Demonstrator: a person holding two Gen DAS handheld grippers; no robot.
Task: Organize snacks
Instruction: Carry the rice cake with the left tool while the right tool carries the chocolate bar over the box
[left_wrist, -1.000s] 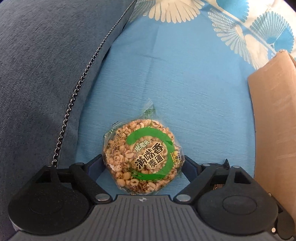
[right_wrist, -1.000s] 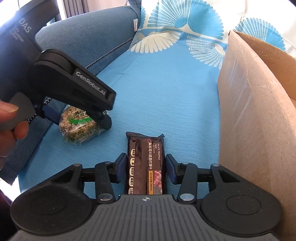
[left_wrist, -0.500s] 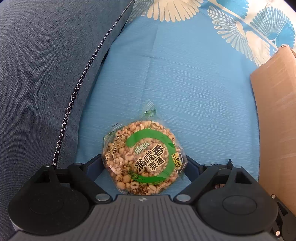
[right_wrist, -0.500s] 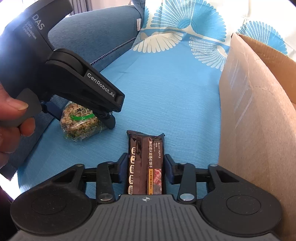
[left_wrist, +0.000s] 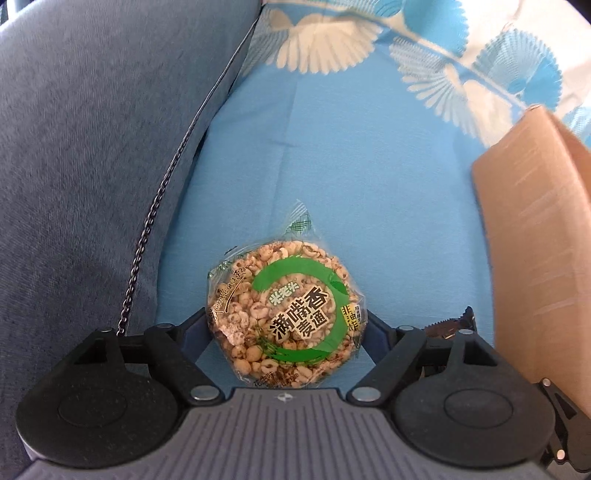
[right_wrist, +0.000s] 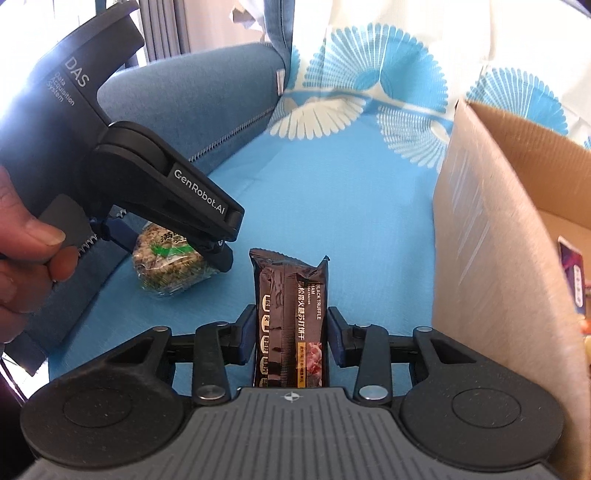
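While tilted downward, both grippers straddle snacks.

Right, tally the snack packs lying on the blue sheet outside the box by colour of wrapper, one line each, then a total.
Clear wrapper with green ring, round puffed-grain cake: 1
Dark brown wrapper, cracker pack: 1
Total: 2
Each lies between a gripper's fingers: the cake at the left gripper, the pack at the right gripper. What the cardboard box holds is mostly hidden and is left out.

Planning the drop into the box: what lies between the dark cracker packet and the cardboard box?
Only bare blue cloth separates the cracker packet from the cardboard box, in the right wrist view.
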